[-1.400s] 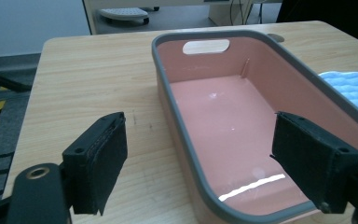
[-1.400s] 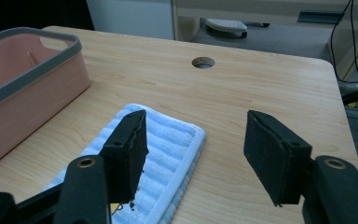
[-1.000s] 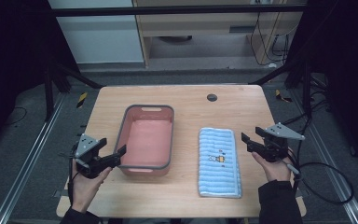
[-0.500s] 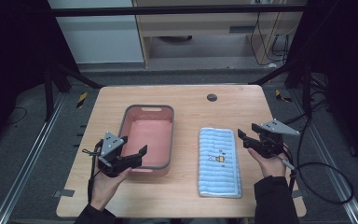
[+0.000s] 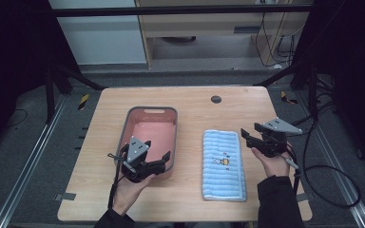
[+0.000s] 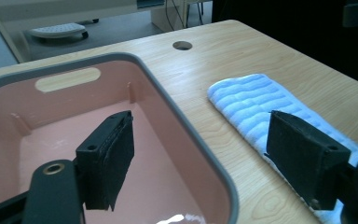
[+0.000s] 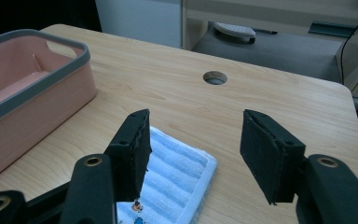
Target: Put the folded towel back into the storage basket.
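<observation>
Presently: pink basin (grey rim) left of centre on bench, folded blue towel just right of it. Left gripper, fingers wide, straddles basin's near right wall; right gripper, fingers apart, just been closing, nothing between, hovers at towel's far right corner.

Black claws, grey top plates, dark sleeves.

The left tool covers the basin's near rim (high view); the towel's print is too small to read.

You're working in what looks like a lab: a wooden table inside a black metal frame, loose cables behind, hazard tape on grey floor.
</observation>
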